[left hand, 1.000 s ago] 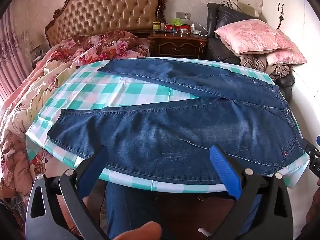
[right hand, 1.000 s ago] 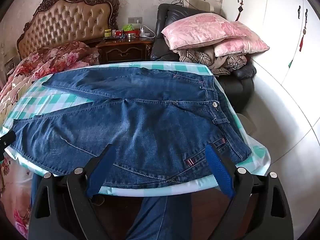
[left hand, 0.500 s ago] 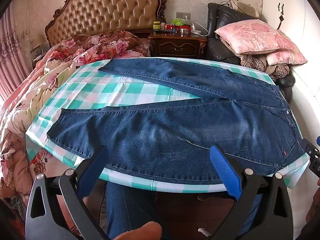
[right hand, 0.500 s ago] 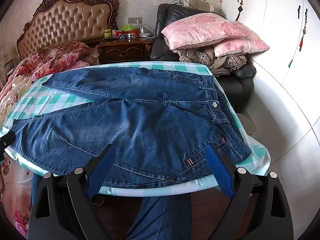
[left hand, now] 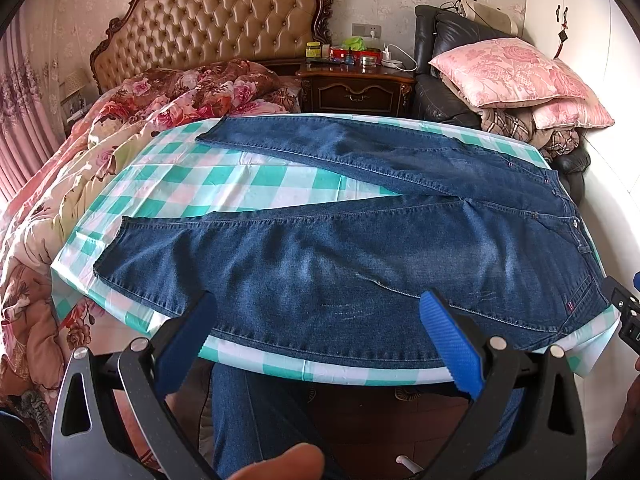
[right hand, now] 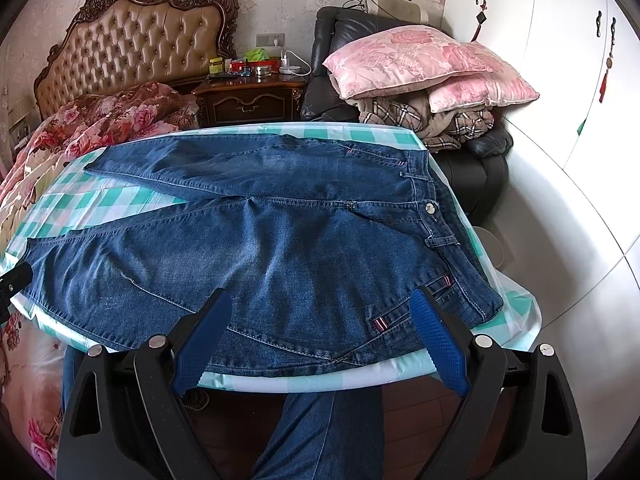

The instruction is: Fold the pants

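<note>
A pair of dark blue jeans (left hand: 360,248) lies flat on a table with a green and white checked cloth (left hand: 224,176), legs spread apart toward the left, waistband at the right. It also shows in the right wrist view (right hand: 280,248), with the waist button near the right edge. My left gripper (left hand: 316,312) is open and empty, held at the table's near edge over the near leg. My right gripper (right hand: 320,312) is open and empty, at the near edge over the hip and pocket area.
A bed with a floral quilt (left hand: 120,120) stands to the left behind the table. A dark nightstand (left hand: 356,88) and a black armchair piled with pink pillows (left hand: 516,72) stand behind. White wardrobe doors (right hand: 560,80) are at the right. The person's legs (right hand: 312,432) are under the table.
</note>
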A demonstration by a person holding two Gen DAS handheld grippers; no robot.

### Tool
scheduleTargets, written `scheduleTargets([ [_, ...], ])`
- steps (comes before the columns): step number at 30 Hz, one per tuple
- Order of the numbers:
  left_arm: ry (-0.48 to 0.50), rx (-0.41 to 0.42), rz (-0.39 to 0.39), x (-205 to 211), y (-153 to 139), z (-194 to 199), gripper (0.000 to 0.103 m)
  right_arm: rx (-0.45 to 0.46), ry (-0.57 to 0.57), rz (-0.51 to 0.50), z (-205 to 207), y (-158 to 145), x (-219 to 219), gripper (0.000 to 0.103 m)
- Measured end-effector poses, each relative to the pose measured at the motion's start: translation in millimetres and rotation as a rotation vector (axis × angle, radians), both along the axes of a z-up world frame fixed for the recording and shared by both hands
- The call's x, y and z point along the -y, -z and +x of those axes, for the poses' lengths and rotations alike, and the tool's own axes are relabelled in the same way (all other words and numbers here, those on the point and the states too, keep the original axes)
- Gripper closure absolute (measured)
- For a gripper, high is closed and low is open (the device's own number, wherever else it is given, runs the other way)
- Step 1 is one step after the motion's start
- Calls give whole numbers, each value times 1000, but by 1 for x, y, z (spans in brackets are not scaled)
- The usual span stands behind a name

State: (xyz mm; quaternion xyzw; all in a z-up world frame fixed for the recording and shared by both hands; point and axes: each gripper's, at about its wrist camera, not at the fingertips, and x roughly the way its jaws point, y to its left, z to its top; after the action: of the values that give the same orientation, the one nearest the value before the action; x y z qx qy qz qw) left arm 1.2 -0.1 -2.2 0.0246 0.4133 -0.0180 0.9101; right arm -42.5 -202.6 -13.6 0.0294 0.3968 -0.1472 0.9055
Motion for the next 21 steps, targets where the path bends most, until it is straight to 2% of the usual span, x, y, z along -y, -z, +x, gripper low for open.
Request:
scheduleTargets([
  [21,-2,-5,-3,-1,3,-1,2,-3,4,-1,-1,1,1,16],
])
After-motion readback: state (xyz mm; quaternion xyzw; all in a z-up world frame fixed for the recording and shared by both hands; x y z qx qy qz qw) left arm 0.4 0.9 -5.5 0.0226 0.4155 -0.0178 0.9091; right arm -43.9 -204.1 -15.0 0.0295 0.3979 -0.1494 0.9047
